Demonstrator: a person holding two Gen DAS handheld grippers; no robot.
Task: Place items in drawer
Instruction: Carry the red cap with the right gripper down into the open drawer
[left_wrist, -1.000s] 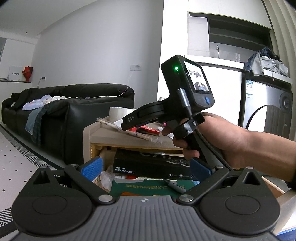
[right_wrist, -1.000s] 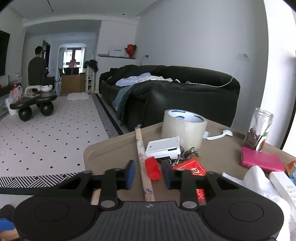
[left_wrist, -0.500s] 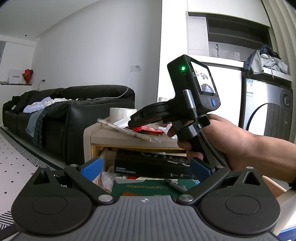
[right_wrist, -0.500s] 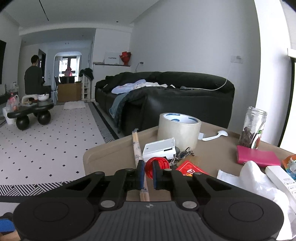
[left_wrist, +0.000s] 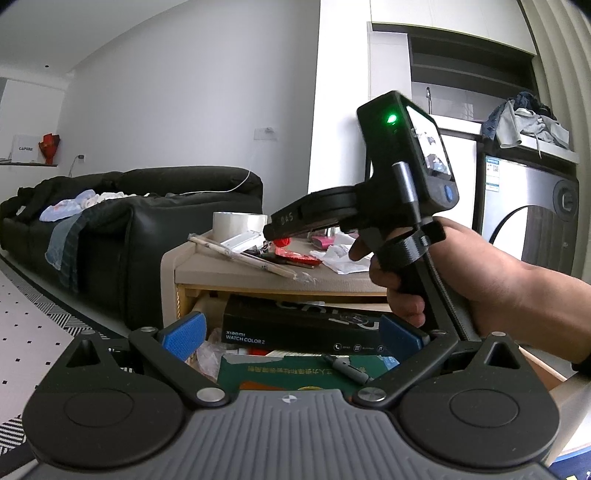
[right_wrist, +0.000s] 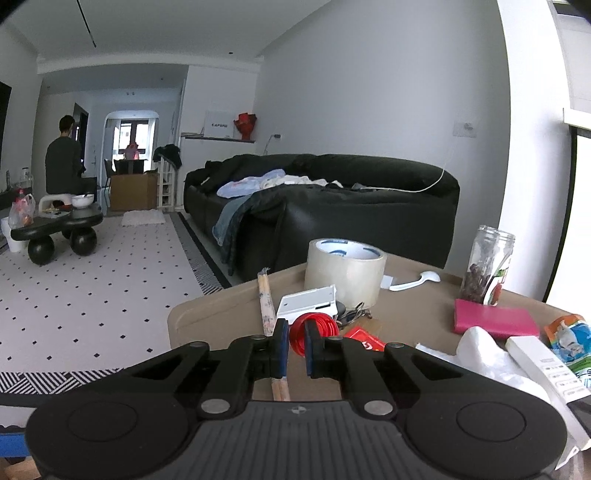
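Red cap (right_wrist: 314, 326), ribbed plastic, round, was pinched on edge between the blue pads of the right gripper (right_wrist: 295, 345), jaws nearly closed on it. Its open mouth faced up and to the right, toward the far side of the table; its flat axis ran roughly along the fingers. It sat raised just above the tan tabletop (right_wrist: 406, 314).

Just left of the gripper lay wrapped chopsticks (right_wrist: 265, 299), a long thin stick in paper sleeve, long axis running away from the camera. Beyond the cap: a white rectangular box (right_wrist: 308, 301), a bunch of keys (right_wrist: 352, 314), a red foil packet (right_wrist: 364, 338). Behind those stood a wide roll of clear tape (right_wrist: 345, 271), upright on its flat side. Farther right: a white spoon (right_wrist: 415, 280), a glass jar (right_wrist: 487, 269) with dark contents, a flat pink case (right_wrist: 495, 321), crumpled white tissue (right_wrist: 480, 354).

Left gripper (left_wrist: 291, 334) hung with jaws wide apart, holding nothing, over the open drawer (left_wrist: 543, 363) below the tabletop. Inside the drawer: a black watch box (left_wrist: 295, 326), long side across the view, a green booklet (left_wrist: 280, 373), a grey pen (left_wrist: 345, 365) lying on it. The person's right hand (left_wrist: 454, 280) gripped the other tool's handle above the drawer.
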